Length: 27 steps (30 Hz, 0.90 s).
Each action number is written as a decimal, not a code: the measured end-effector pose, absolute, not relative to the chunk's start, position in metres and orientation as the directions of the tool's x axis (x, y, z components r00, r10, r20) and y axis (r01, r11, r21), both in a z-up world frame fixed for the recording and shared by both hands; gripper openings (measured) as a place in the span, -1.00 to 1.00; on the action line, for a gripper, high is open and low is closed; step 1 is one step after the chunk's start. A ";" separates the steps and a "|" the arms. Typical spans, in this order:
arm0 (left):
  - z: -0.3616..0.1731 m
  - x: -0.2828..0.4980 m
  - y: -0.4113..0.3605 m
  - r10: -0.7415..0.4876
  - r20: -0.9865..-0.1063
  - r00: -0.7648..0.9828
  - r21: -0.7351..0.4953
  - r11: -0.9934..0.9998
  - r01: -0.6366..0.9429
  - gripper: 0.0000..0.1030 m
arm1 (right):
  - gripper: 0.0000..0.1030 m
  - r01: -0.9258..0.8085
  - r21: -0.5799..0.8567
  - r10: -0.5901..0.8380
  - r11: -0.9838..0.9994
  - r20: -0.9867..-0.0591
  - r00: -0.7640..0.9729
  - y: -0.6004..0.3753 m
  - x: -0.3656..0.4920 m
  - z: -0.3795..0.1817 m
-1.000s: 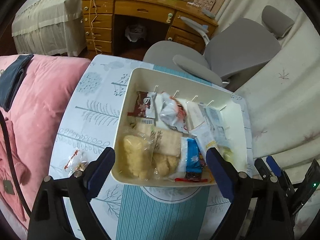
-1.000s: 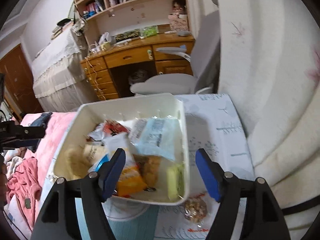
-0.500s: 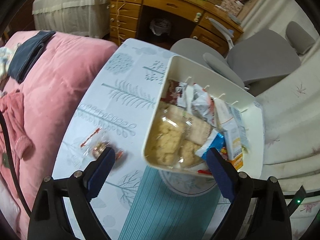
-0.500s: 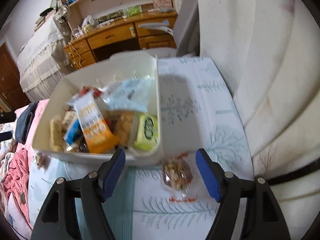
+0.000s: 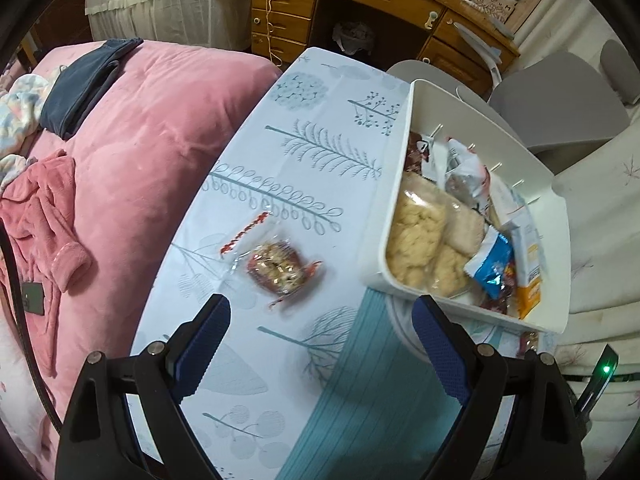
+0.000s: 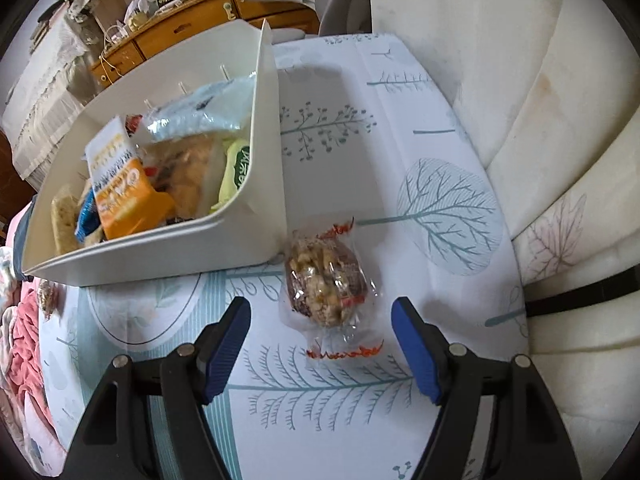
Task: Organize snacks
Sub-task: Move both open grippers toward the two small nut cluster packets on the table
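Collecting loose snacks: hovering left claw [image 5: 320, 320] and right claw [image 6: 320, 328], both spread and empty, each facing a wrapped nut cake [image 5: 280, 270] [image 6: 326, 282] lying on the bench [image 5: 304, 160] beside the white bin [image 6: 160, 256]. Next, lowering, pinching, dropping into bin.

Soft, even indoor light, source unclear. Heavy fisheye bending, black corners. Wrapped snack [image 5: 280, 270] just ahead of the left fingers is motion-smeared; right view sharper, faint shadow beside the bin [image 6: 264, 184], possibly slight glare on wrappers.

The white bin [image 5: 404, 184] hides most of a wrapped snack [image 5: 530, 339] behind its near corner; packet print is illegible.
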<state>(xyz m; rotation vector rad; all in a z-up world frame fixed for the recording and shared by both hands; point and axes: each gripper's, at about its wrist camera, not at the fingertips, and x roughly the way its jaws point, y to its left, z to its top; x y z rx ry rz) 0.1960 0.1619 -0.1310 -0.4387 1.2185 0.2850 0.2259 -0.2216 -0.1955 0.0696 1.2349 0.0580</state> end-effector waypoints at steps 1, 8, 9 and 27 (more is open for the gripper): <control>-0.131 0.195 0.163 -0.019 -0.945 0.326 -0.168 0.885 -0.435 0.78 | 0.42 -0.007 0.084 0.081 0.996 -0.944 0.321 -0.221 0.226 -0.198; -0.137 0.193 0.171 0.000 -0.950 0.312 -0.132 0.906 -0.401 0.78 | 0.16 0.029 0.092 0.081 0.995 -0.960 0.268 -0.213 0.228 -0.213; -0.137 0.193 0.173 0.001 -0.950 0.311 -0.129 0.909 -0.397 0.78 | 0.12 0.037 0.090 0.077 0.995 -0.961 0.264 -0.211 0.227 -0.214; -0.210 0.223 0.201 -0.092 -0.982 0.166 -0.132 0.960 -0.249 0.78 | -0.81 0.191 0.100 0.042 0.976 -0.956 0.290 -0.178 0.197 -0.199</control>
